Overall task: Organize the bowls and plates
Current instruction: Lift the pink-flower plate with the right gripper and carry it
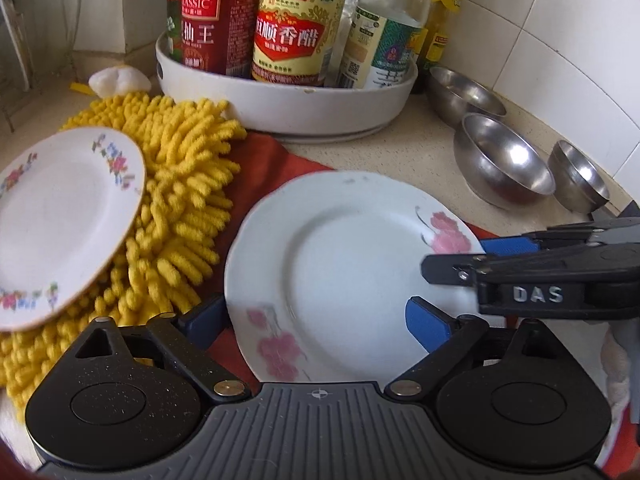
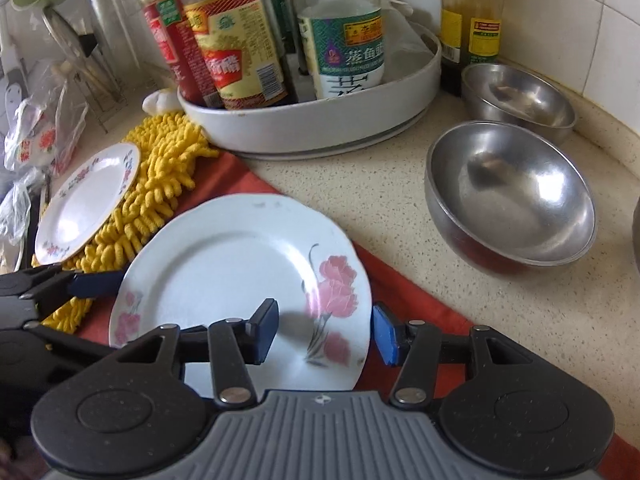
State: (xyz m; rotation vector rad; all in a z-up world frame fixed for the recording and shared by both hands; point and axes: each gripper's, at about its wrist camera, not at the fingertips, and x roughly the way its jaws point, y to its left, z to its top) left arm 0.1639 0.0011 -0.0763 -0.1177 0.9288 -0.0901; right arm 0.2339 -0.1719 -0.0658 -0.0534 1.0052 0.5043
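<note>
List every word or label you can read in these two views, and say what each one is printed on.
"DAS": right gripper
"CLASSIC": red sauce bottle
"恒顺" and "恒顺香醋": vinegar bottle
"蒸鱼": green-labelled bottle
Small print on all the bottles, and the yellow-labelled bottle, is too blurred to read.

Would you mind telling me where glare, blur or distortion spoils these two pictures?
Left wrist view: fisheye bends the wall tiles; glare spots on the steel bowls; small floral plate looks soft. Right wrist view: black corners, bright sheen inside the nearest steel bowl, the bottles slightly blurred.
</note>
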